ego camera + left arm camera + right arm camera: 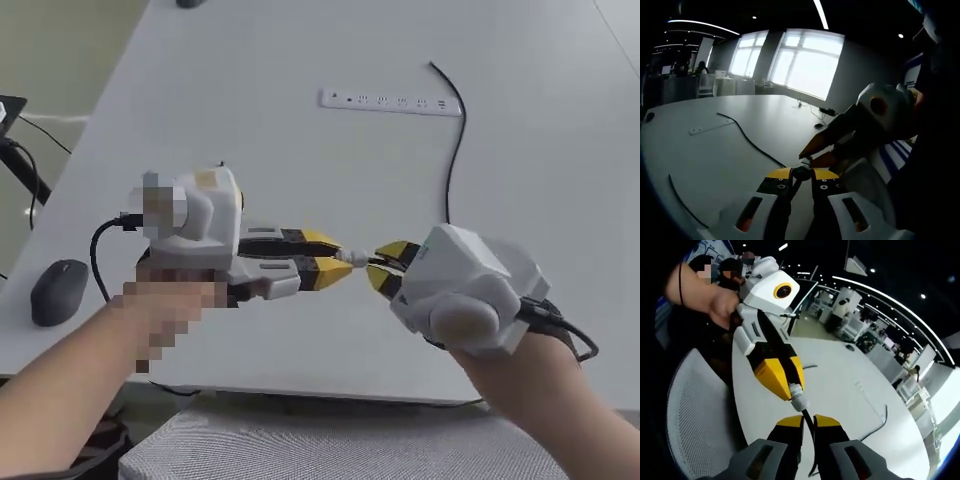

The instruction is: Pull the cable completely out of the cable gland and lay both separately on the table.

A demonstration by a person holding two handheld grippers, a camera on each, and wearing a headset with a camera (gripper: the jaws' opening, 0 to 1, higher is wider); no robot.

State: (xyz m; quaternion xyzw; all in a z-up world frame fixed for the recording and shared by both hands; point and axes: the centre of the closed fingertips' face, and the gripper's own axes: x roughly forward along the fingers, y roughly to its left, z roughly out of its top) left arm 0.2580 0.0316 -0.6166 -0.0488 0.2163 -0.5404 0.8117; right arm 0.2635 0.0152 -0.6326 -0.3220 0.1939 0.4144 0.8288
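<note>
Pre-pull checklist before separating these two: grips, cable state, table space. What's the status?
1. Left gripper shut on the cable gland: ok, the gland sits at its jaw tips.
2. Right gripper shut on the black cable: ok, gripped just below the gland.
3. Cable free of the gland: not ok, it runs into it.
4. Grippers lined up for a straight pull: ok, the tips face each other in the head view.
5. Bare table for laying both down: ok; the power strip and mouse lie well off.
6. Cable's loose end snag-free: cannot tell.
</note>
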